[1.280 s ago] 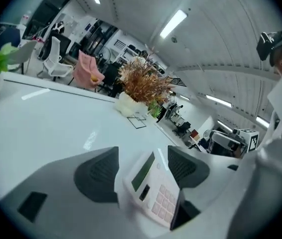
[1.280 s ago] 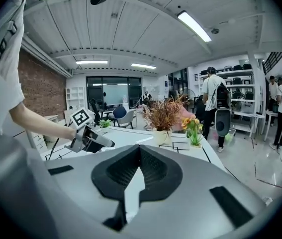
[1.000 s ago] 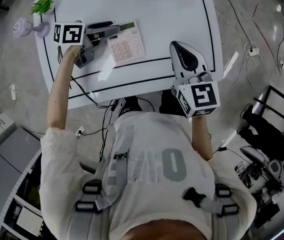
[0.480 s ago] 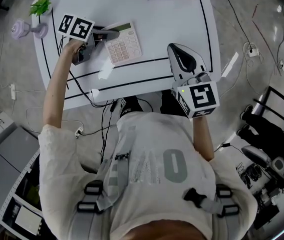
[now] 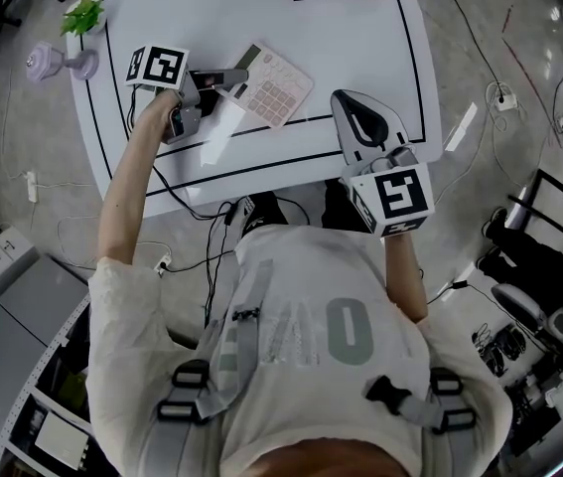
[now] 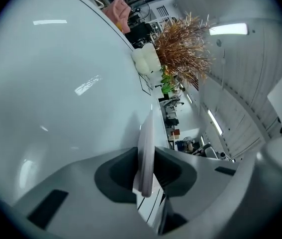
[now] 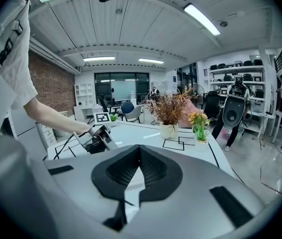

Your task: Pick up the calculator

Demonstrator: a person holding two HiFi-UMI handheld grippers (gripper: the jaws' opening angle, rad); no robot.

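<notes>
Plainly the left gripper (image 5: 238, 76) has the calculator (image 5: 277, 85) by its left side. In the left gripper view the calculator shows edge-on as a thin pale slab, and both dark pads (image 6: 115, 171) press against it, one on each face. The jaws have just been closing, and now they are clamped on it. From the head view the calculator sits askew over the left half of the worktop (image 5: 360, 38), its keys facing up and its near corner just beside the black lines (image 5: 301, 122) that run along the near edge. I cannot tell whether it rests on the surface or hangs just above it.

The right gripper (image 5: 345, 99) hovers over the near right part of the worktop, well apart from the calculator. Its own view shows the jaws brought together with nothing between them.

At the far edge stands a white vase (image 7: 169, 129) of dried brown grass, with a small flowering plant (image 7: 199, 128) beside it. Another green plant (image 5: 84, 10) sits at the far left corner.
</notes>
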